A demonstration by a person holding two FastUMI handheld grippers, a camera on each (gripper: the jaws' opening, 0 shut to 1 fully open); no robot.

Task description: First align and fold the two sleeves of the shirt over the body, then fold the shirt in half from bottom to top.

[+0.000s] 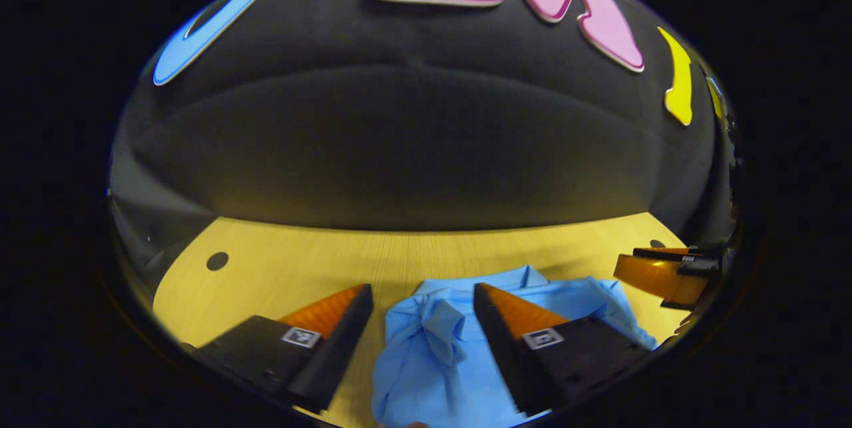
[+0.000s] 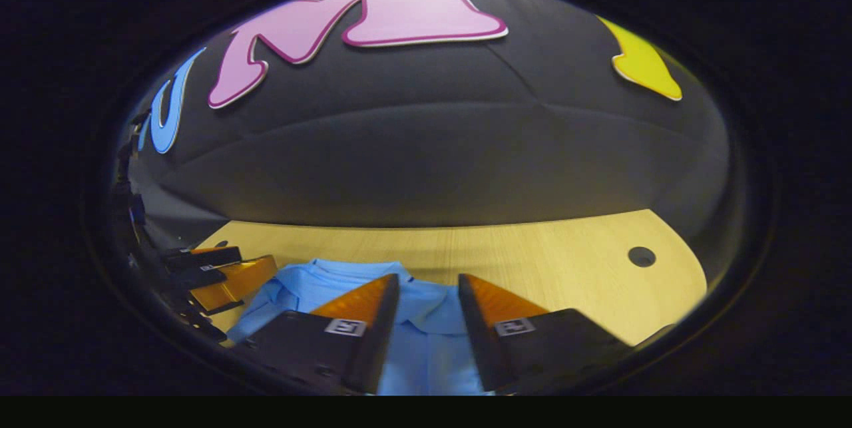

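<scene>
Two parted grippers: left gripper [image 1: 423, 295], right gripper [image 2: 428, 285]; one shirt [image 1: 432, 361].

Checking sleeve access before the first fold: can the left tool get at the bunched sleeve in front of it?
Probably yes. The left tool is open, and the bunched sleeve of the blue shirt lies between its fingers with nothing over it. The right tool sits off to the side.

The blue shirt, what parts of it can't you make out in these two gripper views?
- Shirt hem: cut off by the lower edge in the left gripper view.
- Right sleeve: hidden behind the left gripper finger.
- In the right gripper view, the right gripper fingers cover most of the shirt body.
</scene>
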